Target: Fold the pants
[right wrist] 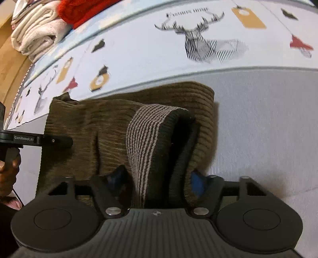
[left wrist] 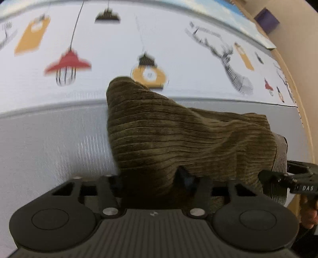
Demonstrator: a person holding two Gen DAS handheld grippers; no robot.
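Olive-brown corduroy pants (left wrist: 178, 135) are bunched and held up over a white and grey printed cloth. My left gripper (left wrist: 153, 178) is shut on the pants' near edge; its fingers are mostly buried in fabric. My right gripper (right wrist: 157, 178) is shut on the pants (right wrist: 95, 127) at the striped waistband (right wrist: 147, 139), whose dark lining folds open between the fingers. The right gripper also shows in the left wrist view (left wrist: 282, 178) at the pants' right end. The left gripper shows in the right wrist view (right wrist: 55, 141) at the pants' left edge.
The table cloth (left wrist: 59, 123) has lamp and deer prints. A stack of folded white towels (right wrist: 33, 33) and a red knit item (right wrist: 83, 10) lie at the far left. A purple box (left wrist: 266, 18) stands past the table's wooden edge.
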